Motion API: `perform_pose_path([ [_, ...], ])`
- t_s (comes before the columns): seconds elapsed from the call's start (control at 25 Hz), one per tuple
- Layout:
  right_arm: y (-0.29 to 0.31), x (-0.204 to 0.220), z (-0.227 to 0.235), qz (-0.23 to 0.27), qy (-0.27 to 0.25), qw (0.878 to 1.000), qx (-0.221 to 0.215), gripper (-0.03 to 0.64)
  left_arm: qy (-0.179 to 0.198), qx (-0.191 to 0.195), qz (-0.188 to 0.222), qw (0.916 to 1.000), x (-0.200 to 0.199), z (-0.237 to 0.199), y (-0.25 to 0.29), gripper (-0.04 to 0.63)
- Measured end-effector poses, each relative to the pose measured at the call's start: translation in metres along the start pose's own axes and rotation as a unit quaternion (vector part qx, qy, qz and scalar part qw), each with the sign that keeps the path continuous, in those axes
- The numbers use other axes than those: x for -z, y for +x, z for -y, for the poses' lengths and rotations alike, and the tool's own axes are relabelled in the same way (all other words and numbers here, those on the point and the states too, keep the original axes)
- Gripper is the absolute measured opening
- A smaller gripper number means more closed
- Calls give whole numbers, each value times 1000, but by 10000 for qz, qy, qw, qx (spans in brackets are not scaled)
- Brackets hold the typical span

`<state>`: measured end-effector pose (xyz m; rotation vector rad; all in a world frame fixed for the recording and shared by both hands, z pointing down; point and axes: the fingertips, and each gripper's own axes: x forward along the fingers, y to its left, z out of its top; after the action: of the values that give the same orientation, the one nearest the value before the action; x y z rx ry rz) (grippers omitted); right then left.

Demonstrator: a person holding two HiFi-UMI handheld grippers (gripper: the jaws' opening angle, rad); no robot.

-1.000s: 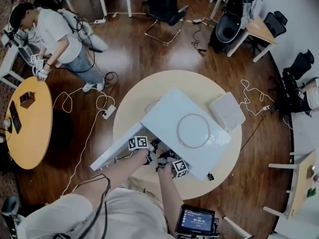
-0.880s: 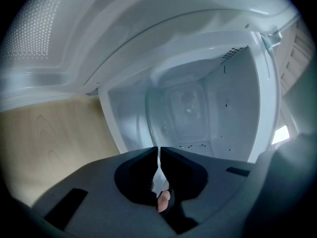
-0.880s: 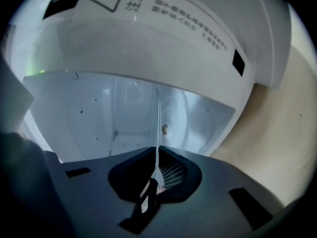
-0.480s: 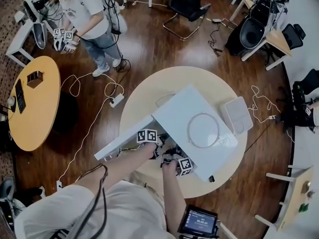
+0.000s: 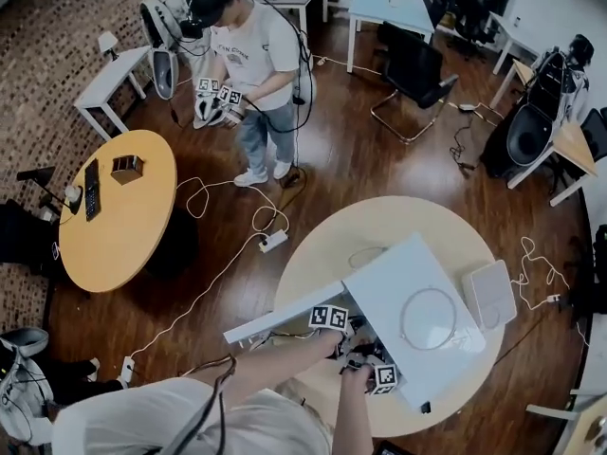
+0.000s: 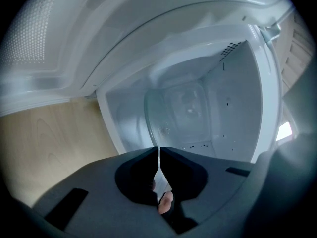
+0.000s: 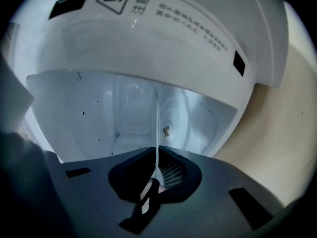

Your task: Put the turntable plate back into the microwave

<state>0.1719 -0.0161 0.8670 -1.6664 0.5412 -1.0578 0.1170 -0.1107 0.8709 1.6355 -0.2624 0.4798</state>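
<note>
Turntable plate (image 6: 166,123), rim clamped by left hand-held gripper (image 6: 158,150) and right hand-held gripper (image 7: 157,152), at microwave (image 5: 398,282) mouth, door (image 5: 285,318) open beside

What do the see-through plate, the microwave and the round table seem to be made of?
Turntable plate: likely clear glass; the cavity shows through it and its rim glints.
Microwave: white, smooth and faintly glossy, painted metal or plastic; can't tell which.
Round table: pale wood-look top, matte, with faint grain; perhaps laminate.

office-like lab: desks (image 5: 389,6), office chair (image 5: 414,69), power strip (image 5: 272,242) on wood floor (image 5: 360,159).
</note>
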Motion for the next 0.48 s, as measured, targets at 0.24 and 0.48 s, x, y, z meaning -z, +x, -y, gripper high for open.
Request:
perform_pose_path([
  [0.24,13,10,-20,27,-118,9999,-118,23,213,43,69,9997,-18,3,-4,21],
  [0.48,12,5,-9,68,-206,9997,91,25,334,56,36,9994,-17,2,1,20],
])
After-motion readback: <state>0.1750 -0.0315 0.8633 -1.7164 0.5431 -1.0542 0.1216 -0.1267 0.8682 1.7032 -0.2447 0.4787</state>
